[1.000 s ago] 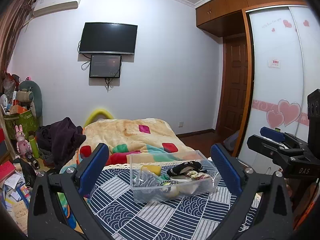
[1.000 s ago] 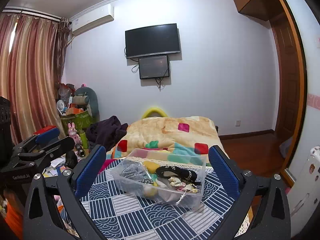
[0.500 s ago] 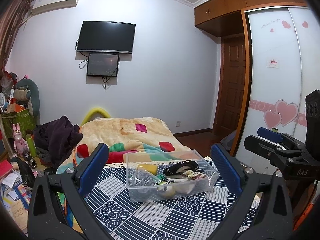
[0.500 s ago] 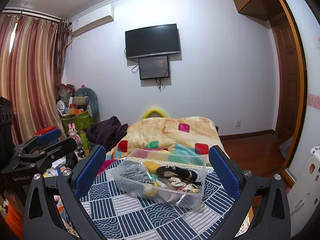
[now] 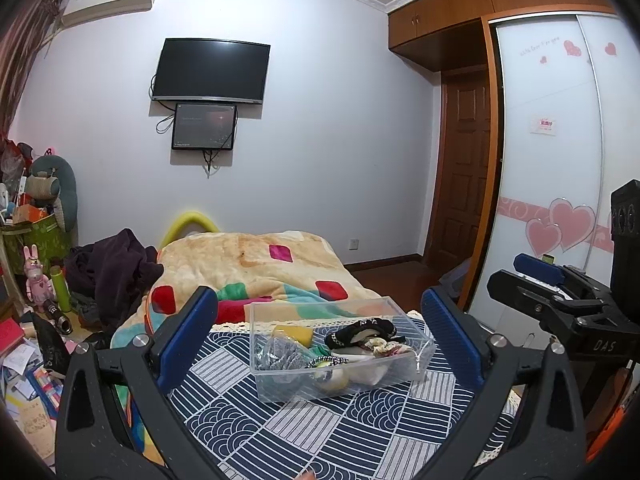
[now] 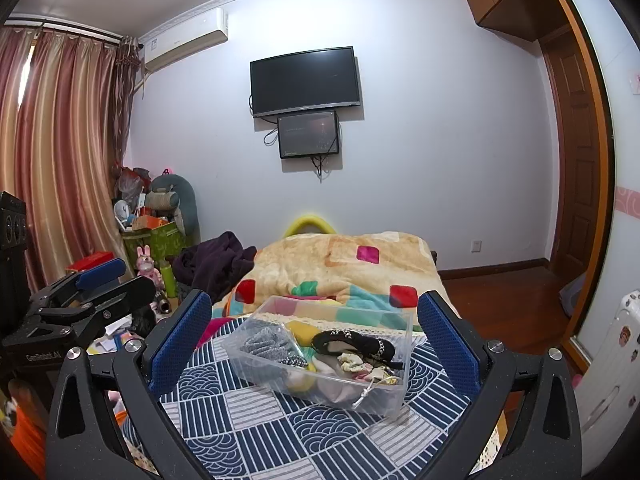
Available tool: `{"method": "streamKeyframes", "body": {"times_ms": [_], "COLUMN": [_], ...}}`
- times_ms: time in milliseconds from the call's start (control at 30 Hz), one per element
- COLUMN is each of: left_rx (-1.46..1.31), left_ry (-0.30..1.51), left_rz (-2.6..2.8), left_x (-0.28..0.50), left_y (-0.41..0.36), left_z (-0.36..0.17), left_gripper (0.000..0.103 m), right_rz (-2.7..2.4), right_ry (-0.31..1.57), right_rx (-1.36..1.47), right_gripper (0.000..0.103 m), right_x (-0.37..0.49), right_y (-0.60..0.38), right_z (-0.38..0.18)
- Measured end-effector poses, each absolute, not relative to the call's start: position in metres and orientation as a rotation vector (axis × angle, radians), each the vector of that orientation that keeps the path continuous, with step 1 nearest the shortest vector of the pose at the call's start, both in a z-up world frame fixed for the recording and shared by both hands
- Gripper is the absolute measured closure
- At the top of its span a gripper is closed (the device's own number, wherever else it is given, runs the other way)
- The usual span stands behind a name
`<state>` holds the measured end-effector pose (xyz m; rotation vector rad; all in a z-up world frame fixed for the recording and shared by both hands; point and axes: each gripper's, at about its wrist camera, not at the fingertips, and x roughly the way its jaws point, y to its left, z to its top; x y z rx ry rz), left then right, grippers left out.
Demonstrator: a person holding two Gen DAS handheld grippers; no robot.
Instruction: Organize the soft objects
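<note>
A clear plastic bin [image 5: 400, 376] [image 6: 396, 396] stands on a navy-and-white patterned cloth [image 5: 320, 432] [image 6: 304, 436]. It holds several soft items: a grey knit piece [image 5: 280, 354] [image 6: 264, 340], a yellow item [image 5: 296, 332] [image 6: 304, 330], a black band with studs [image 5: 366, 330] [image 6: 352, 344] and pale scrunchies [image 6: 356, 364]. My left gripper [image 5: 320, 332] is open and empty, held in front of the bin. My right gripper [image 6: 316, 328] is open and empty, also in front of the bin. Each gripper shows at the edge of the other's view.
A bed with an orange patchwork blanket [image 5: 256, 264] [image 6: 340, 264] lies behind the bin. Dark clothes [image 5: 112, 272] are heaped at its left. Clutter and toys [image 5: 36, 280] fill the floor at left. A wardrobe [image 5: 560, 160] and a door [image 5: 464, 172] stand at right.
Both views have shifted only slightly. In the left wrist view the bin has drifted a little left and down. Both grippers stay open and empty.
</note>
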<state>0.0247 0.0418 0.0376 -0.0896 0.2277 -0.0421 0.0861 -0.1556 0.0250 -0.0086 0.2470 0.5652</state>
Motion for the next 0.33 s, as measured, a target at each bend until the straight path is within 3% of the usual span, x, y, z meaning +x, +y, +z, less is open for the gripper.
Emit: {"method": "streamKeyframes", "body": {"times_ms": [333], "left_rx": [-0.047], "left_ry": [0.213], "left_rz": [-0.024], "left_x": [0.0202], "left_y": [0.0329], "left_z": [0.0348], "left_gripper": [0.0], "right_rz": [0.567], "right_ry": [0.257], "right_rx": [-0.009], "right_gripper": [0.0], "right_x": [0.0864], "right_y": [-0.1544], "right_z": [0.0239]}}
